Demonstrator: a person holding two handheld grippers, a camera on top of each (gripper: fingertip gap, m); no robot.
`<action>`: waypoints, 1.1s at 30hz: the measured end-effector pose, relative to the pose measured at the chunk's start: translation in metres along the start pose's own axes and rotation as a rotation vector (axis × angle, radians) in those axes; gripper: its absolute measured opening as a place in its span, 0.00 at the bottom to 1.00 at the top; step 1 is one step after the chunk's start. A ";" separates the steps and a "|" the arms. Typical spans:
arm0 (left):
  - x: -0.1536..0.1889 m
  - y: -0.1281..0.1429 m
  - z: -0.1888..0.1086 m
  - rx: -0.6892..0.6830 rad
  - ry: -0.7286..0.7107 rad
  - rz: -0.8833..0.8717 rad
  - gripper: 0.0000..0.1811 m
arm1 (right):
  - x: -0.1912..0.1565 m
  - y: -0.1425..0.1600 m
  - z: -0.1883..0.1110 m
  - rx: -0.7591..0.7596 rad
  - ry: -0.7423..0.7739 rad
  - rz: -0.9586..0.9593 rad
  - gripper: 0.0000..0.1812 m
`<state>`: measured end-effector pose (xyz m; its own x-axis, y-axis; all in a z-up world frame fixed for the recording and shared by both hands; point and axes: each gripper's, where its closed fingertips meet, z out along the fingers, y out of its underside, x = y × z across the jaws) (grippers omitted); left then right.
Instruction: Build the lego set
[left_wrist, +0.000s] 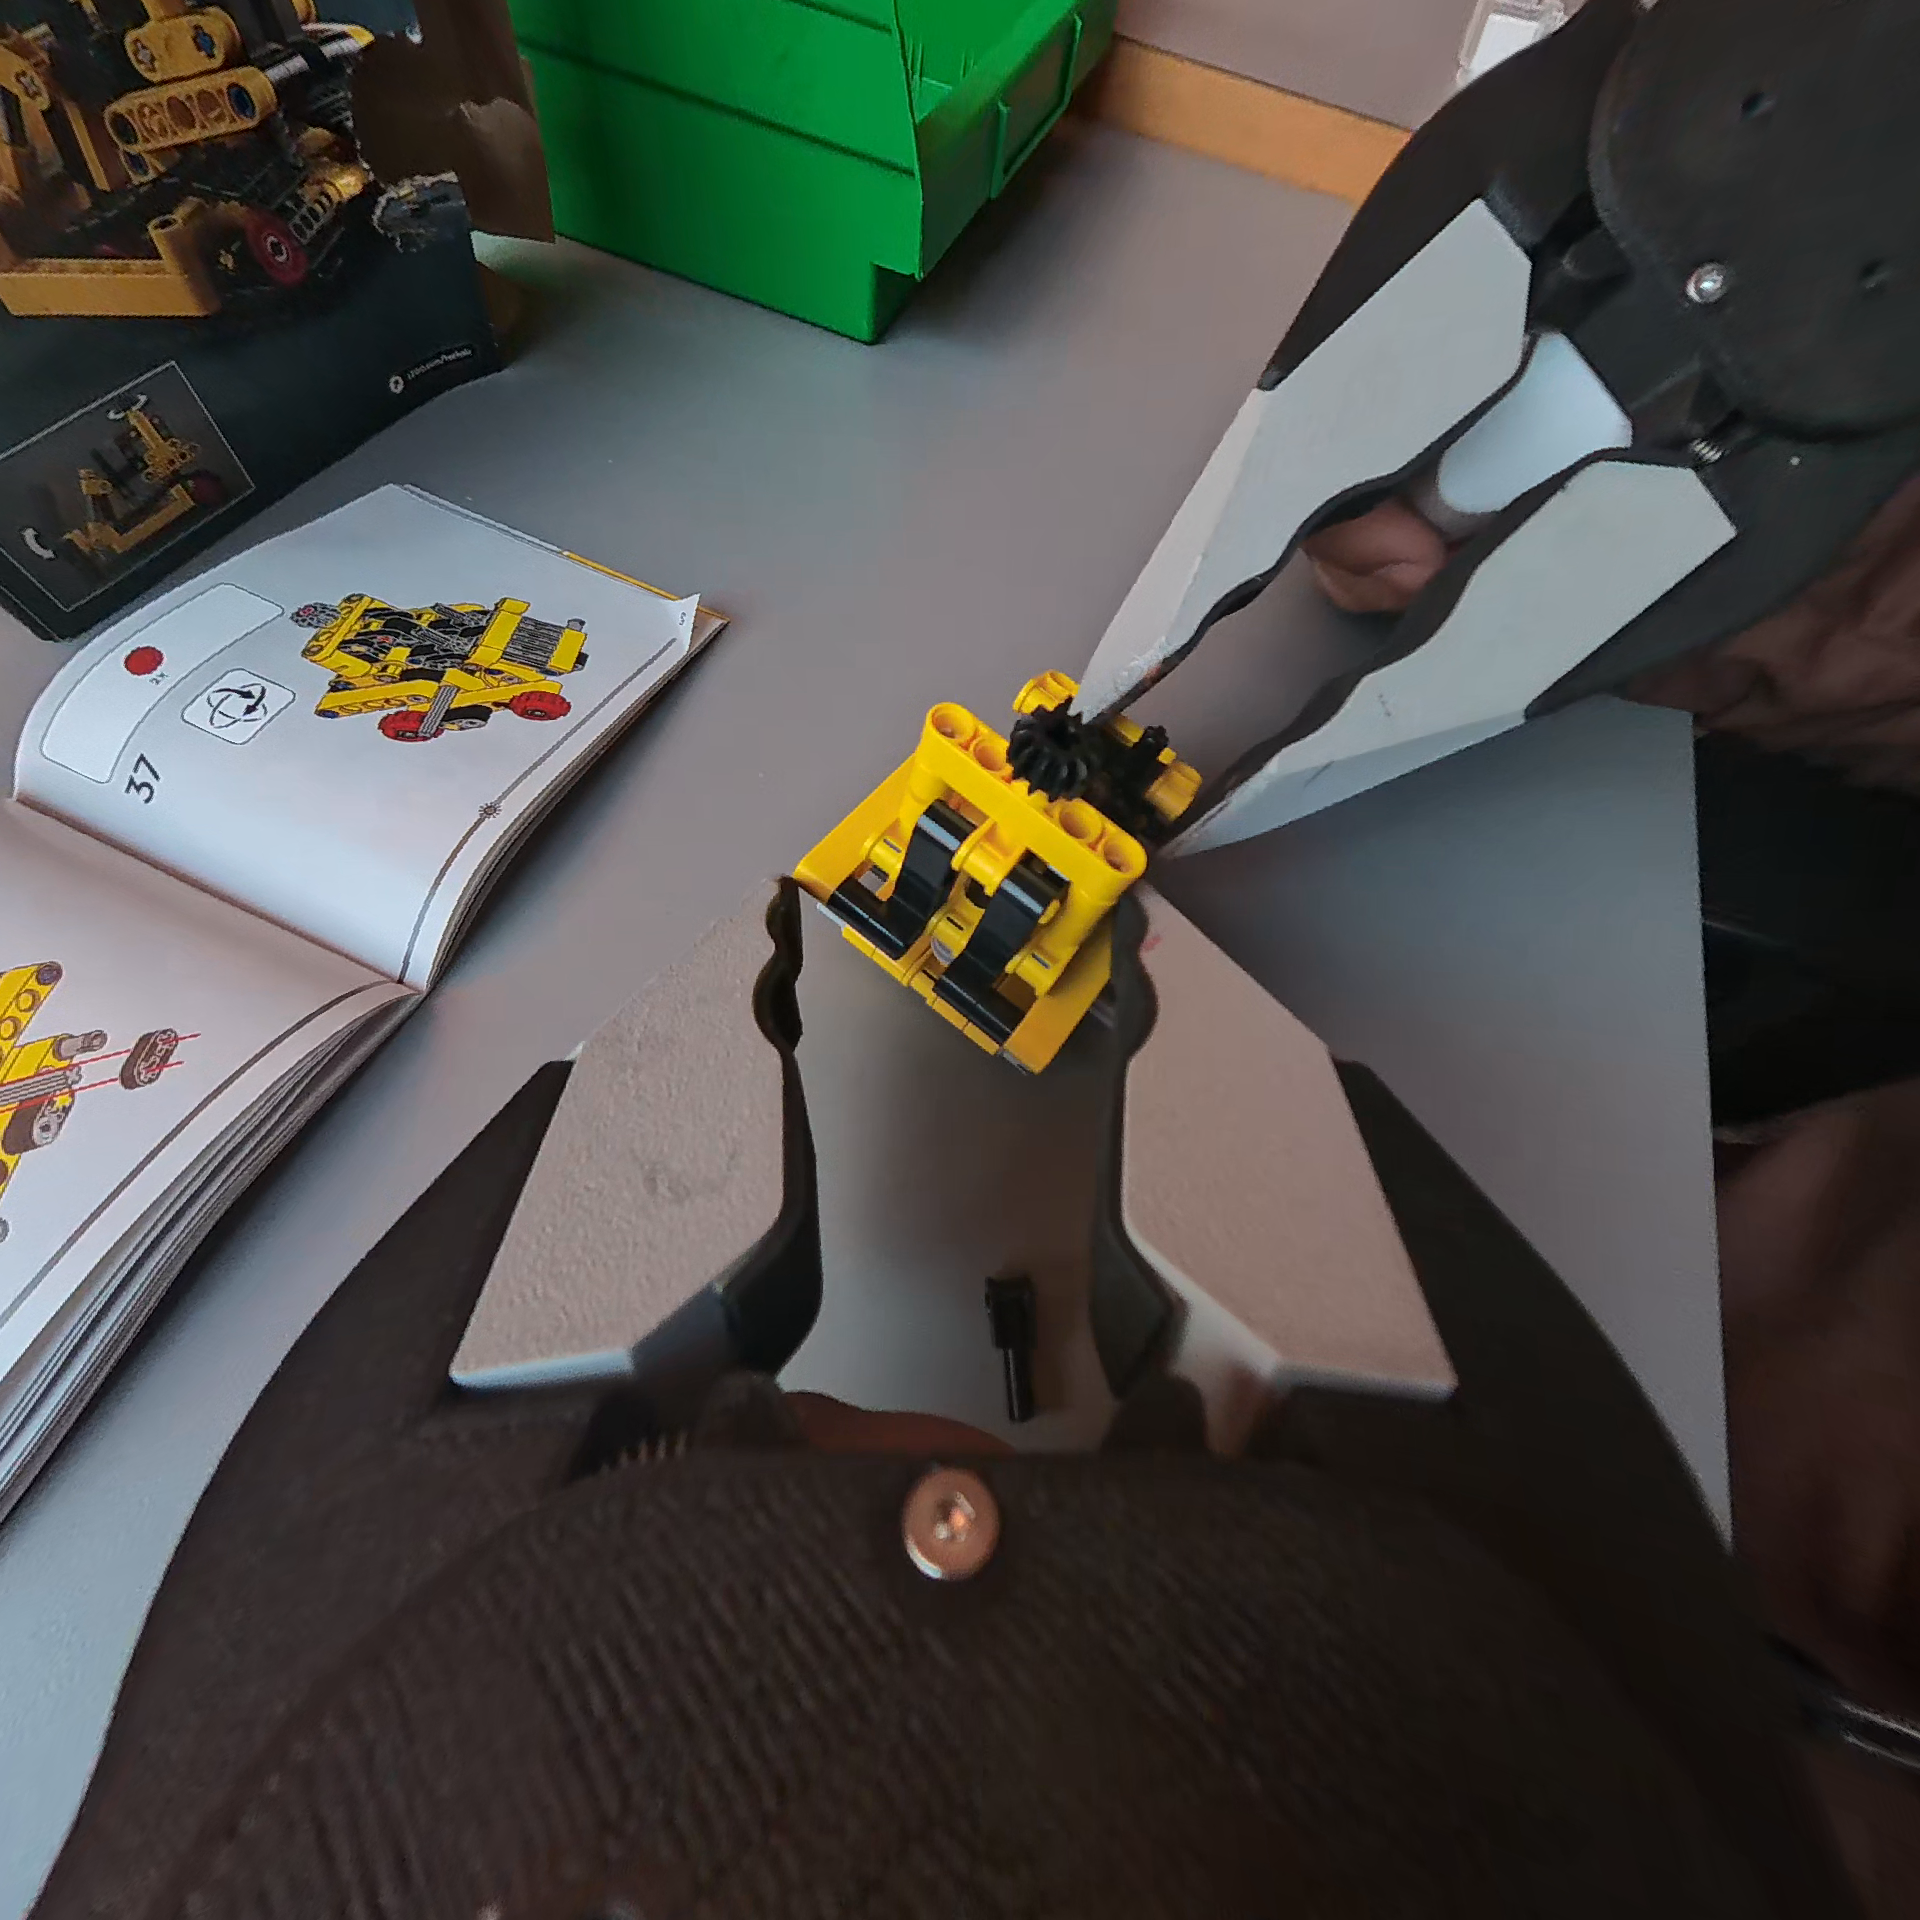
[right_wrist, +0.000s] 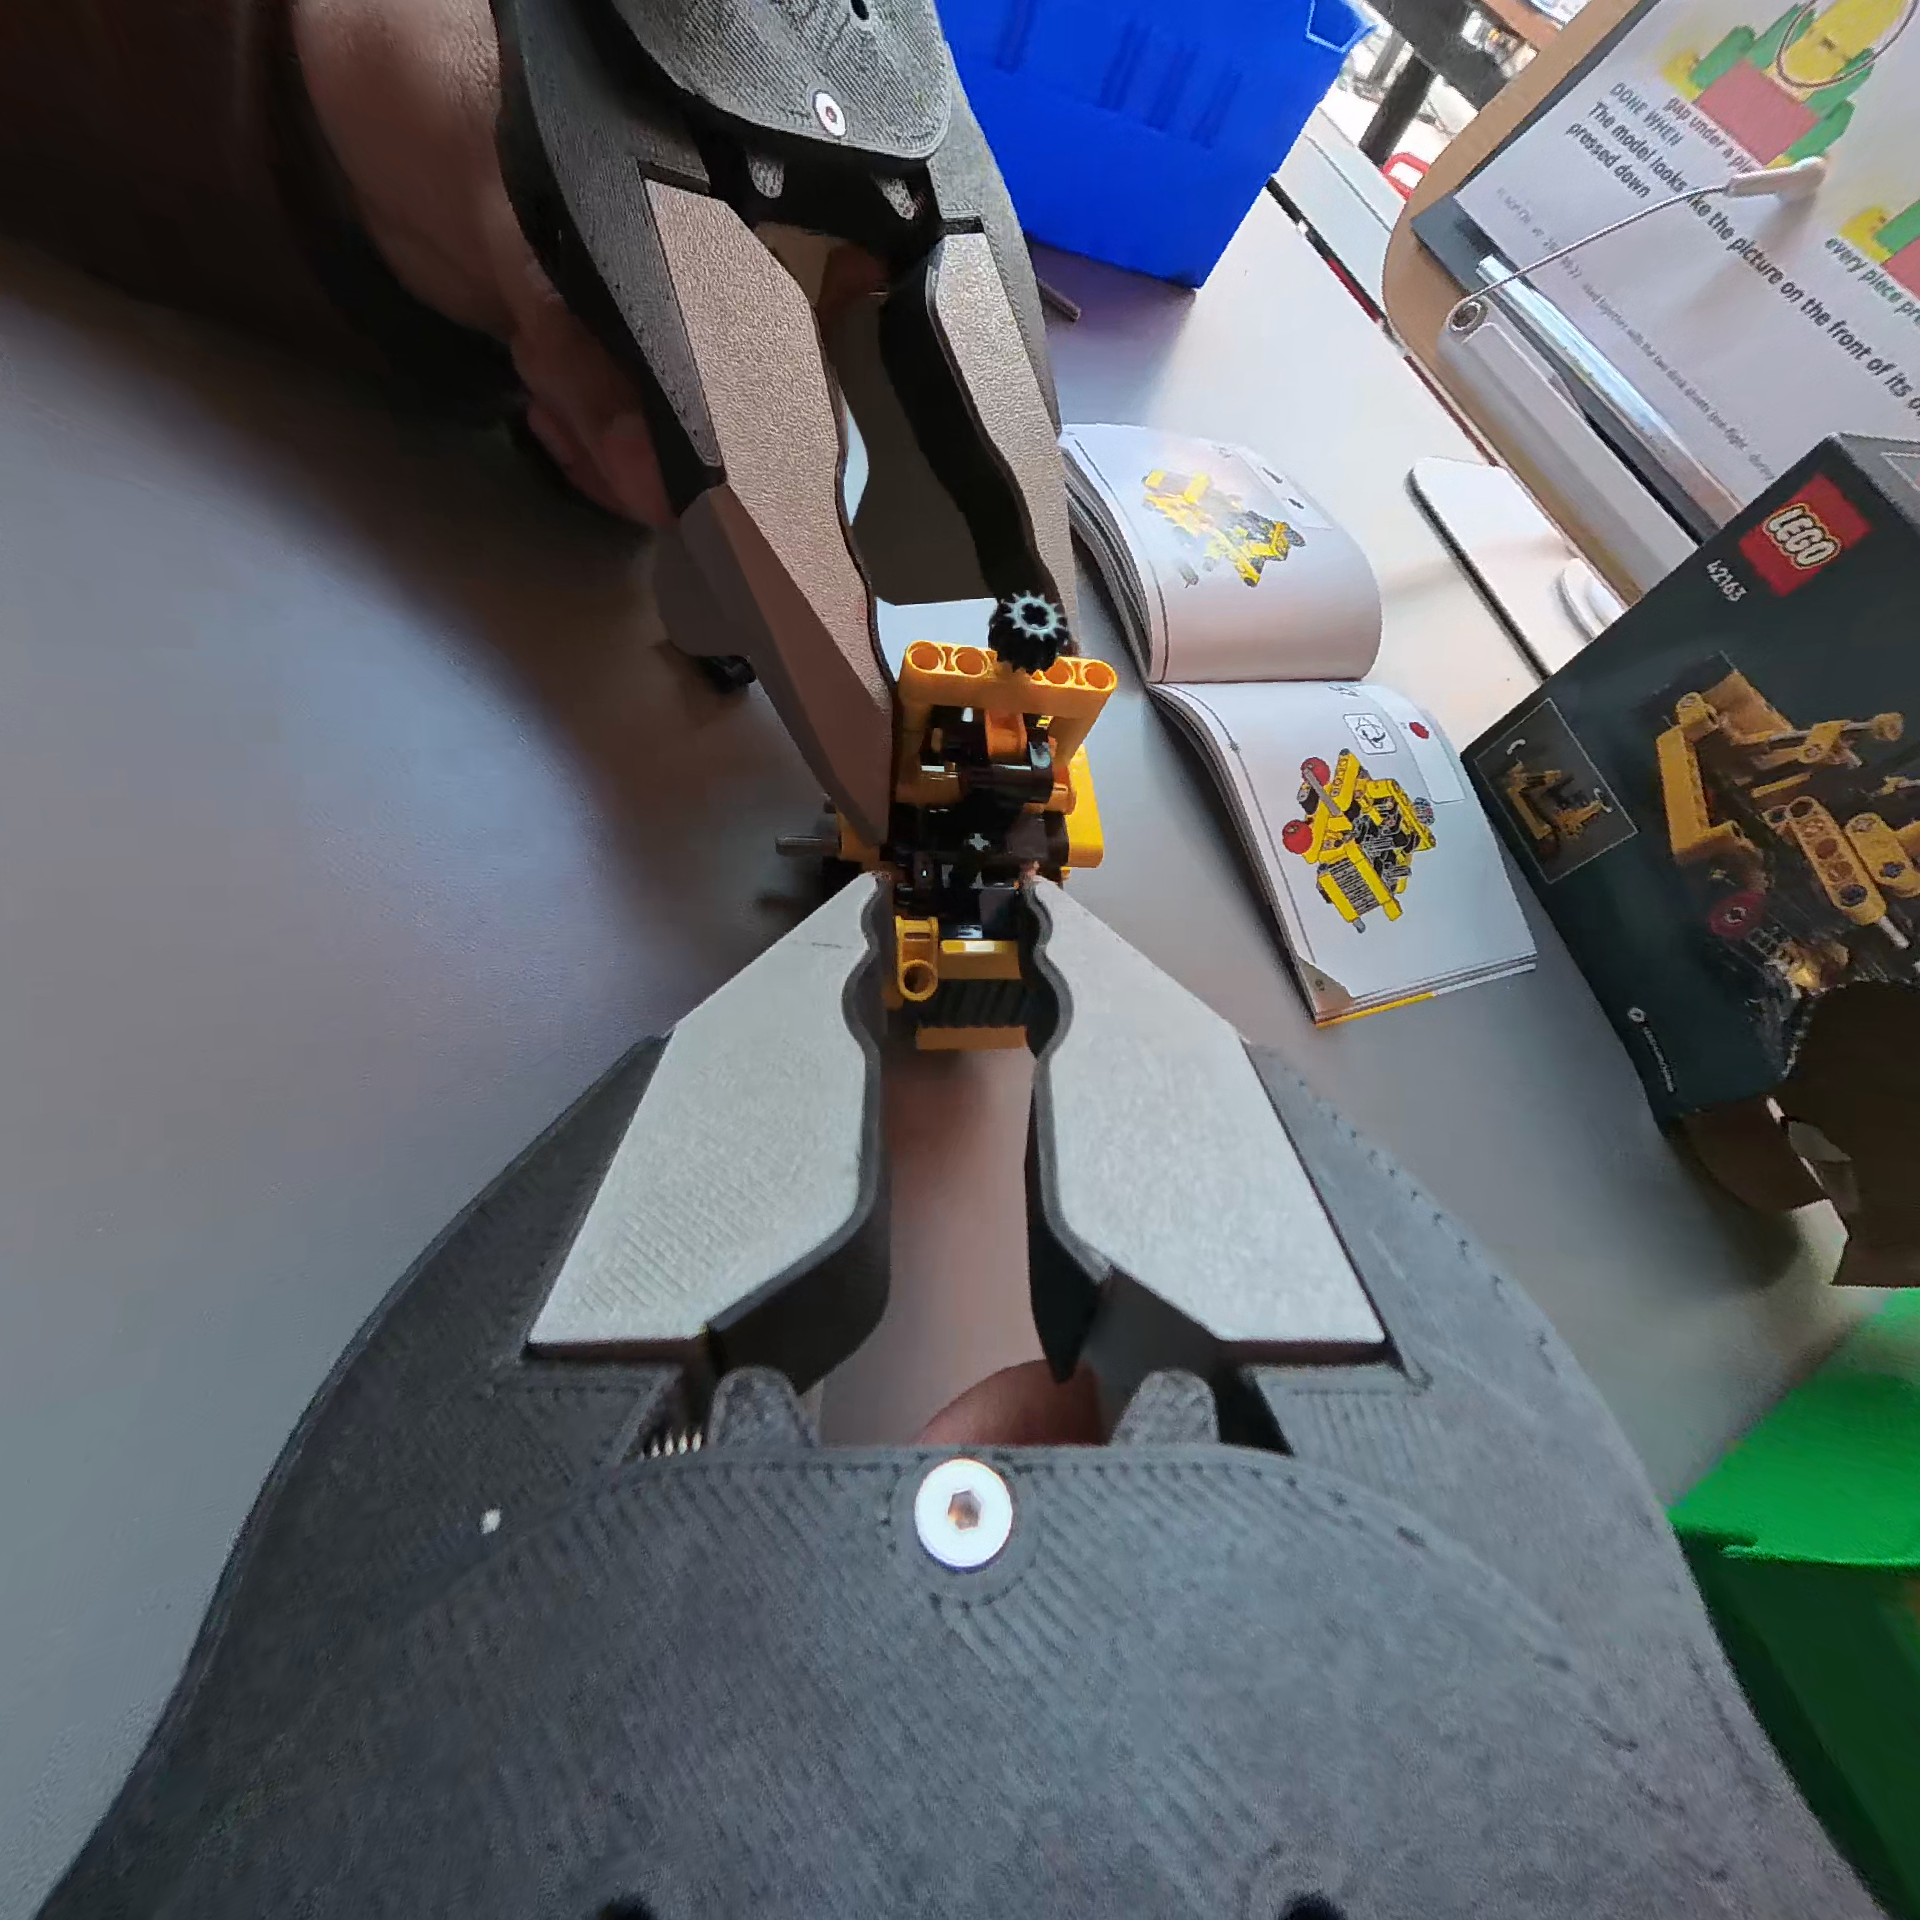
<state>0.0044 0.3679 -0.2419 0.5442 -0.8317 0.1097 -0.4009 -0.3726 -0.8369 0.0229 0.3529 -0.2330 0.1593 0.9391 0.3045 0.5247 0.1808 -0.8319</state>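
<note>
A small yellow and black lego model (left_wrist: 977, 914) is held above the grey table (left_wrist: 831, 499) between both grippers. My left gripper (left_wrist: 956, 904) is shut on its sides. My right gripper (left_wrist: 1132, 774) comes in from the upper right, its tips on either side of the model's far end. A black gear (left_wrist: 1049, 748) sits on top of the model's yellow frame. In the right wrist view my right gripper (right_wrist: 951, 883) is shut on the model (right_wrist: 977, 810). The left gripper (right_wrist: 971, 727) reaches down from above, next to the gear (right_wrist: 1029, 623). A loose black pin (left_wrist: 1010, 1340) lies on the table.
An open instruction booklet (left_wrist: 343, 748) (right_wrist: 1351, 831) lies beside the set's dark box (left_wrist: 208, 260) (right_wrist: 1714, 831). A green bin (left_wrist: 810, 145) (right_wrist: 1818, 1507) and a blue bin (right_wrist: 1132, 114) stand at the back. A clipboard with a printed sheet (right_wrist: 1714, 208) stands behind the box. The table edge (left_wrist: 1704, 935) runs close by. It is some 8 cm from my left tips to the loose black pin (left_wrist: 1010, 1340).
</note>
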 end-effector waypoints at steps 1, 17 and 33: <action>0.000 0.000 0.000 0.001 0.000 0.003 0.32 | 0.000 0.000 -0.001 0.000 -0.010 0.007 0.12; 0.001 -0.001 0.000 0.005 -0.012 0.028 0.32 | -0.002 -0.001 -0.001 -0.072 -0.072 -0.063 0.11; -0.001 0.001 0.001 -0.004 -0.008 0.004 0.32 | -0.001 0.000 0.000 -0.071 -0.124 -0.108 0.10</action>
<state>0.0041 0.3689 -0.2430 0.5483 -0.8300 0.1021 -0.4061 -0.3710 -0.8351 0.0224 0.3516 -0.2332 -0.0034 0.9451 0.3268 0.5915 0.2654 -0.7614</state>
